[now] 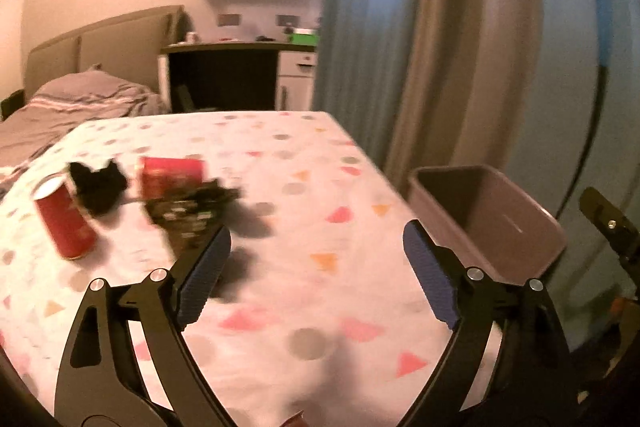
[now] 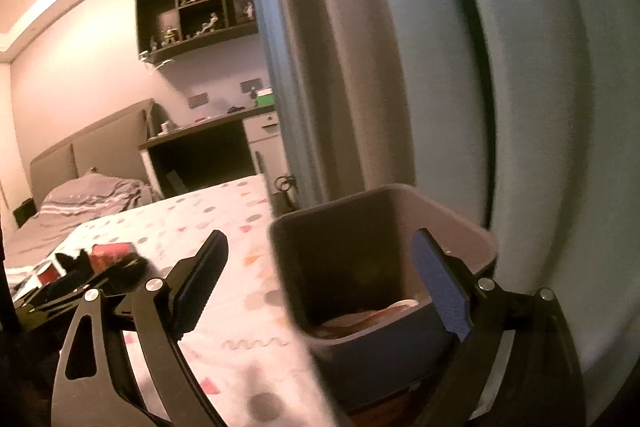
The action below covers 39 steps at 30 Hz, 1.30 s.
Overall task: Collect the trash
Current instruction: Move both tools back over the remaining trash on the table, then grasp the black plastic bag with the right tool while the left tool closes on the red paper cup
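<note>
1. One red can (image 1: 66, 223) on the table.
2. One red box (image 1: 172, 175).
3. One dark crumpled wrapper (image 1: 188, 215).
4. One black crumpled lump (image 1: 98, 189).
5. One bin (image 1: 520, 223) at the table's edge.
6. Two grippers.

Both tools gape wide — left tool (image 1: 316, 247), right tool (image 2: 320, 255) — seemingly empty.

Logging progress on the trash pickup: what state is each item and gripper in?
Left gripper: open, empty.
Right gripper: open, empty, at the bin.
Bin: upright, trash at its bottom.
Red can: upright on table.
Red box: on table.
Dark wrapper: crumpled on table.
</note>
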Motion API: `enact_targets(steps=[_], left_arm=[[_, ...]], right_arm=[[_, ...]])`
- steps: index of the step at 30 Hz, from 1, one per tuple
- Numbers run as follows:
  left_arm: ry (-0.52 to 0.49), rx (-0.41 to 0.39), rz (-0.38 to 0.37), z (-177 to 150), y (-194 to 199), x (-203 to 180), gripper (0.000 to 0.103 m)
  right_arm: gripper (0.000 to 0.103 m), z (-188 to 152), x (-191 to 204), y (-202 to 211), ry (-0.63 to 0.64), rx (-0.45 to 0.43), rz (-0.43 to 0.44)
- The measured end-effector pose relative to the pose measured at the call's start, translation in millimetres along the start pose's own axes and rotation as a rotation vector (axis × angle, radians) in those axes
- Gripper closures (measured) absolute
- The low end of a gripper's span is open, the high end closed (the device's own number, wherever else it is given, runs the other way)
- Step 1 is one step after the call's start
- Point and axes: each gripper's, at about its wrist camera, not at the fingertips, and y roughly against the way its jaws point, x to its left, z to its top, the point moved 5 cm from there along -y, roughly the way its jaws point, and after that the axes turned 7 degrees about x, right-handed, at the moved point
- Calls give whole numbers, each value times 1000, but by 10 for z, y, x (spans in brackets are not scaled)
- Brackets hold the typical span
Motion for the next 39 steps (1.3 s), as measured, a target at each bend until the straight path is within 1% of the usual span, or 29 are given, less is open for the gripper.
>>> enact_targets(steps=[3, 10, 15, 18, 25, 31, 35, 39], left_arm=[[30, -23, 62, -21, 123, 331, 16], [110, -51, 171, -56, 335, 1002, 15], [161, -73, 235, -101, 496, 1412, 14], [198, -78, 264, -130, 557, 1667, 14], [252, -87, 301, -189, 639, 2065, 14], [267, -78, 305, -201, 620, 2263, 14], [258, -74, 287, -154, 583, 2324, 14], [254, -49, 282, -140, 503, 2419, 14]], right_arm=[[14, -17, 208, -4, 16, 3, 23], [14, -126, 718, -86, 69, 36, 86], [14, -240, 1148, -202, 129, 72, 130], [14, -310, 1416, -319, 162, 112, 164], [14, -494, 1946, -587, 240, 186, 209], [14, -617, 2321, -915, 282, 256, 240], [20, -683, 2508, -1124, 312, 290, 234], [27, -745, 2575, -1319, 293, 355, 244]])
